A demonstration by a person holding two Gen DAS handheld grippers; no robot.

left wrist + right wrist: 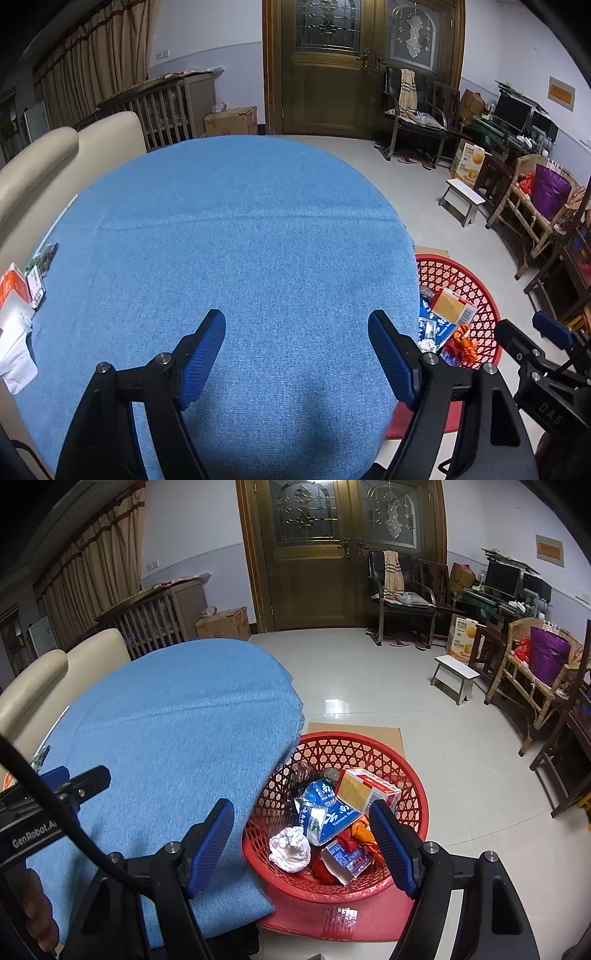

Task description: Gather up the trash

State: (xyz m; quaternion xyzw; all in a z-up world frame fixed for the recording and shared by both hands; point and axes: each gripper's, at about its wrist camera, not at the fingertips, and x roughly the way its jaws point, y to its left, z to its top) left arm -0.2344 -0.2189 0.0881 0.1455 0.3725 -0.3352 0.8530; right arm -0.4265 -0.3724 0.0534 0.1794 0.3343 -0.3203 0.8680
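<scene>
A red lattice basket (413, 775) stands on the floor at the right edge of the blue-clothed table (177, 731). It holds a yellow and white carton (365, 788), a blue torn box (328, 812), a crumpled white tissue (290, 849) and orange wrappers. My right gripper (301, 840) is open and empty above the basket. My left gripper (297, 354) is open and empty over the bare blue cloth (240, 240). White tissues (14, 343) and small boxes (22, 286) lie at the table's left edge. The basket also shows in the left wrist view (476, 291).
A cream sofa (44, 166) runs behind the table on the left. A flat cardboard sheet (384, 734) lies under the basket. A small white stool (454, 675), wicker chair (535, 679), black chair and desk stand at the right on the tiled floor.
</scene>
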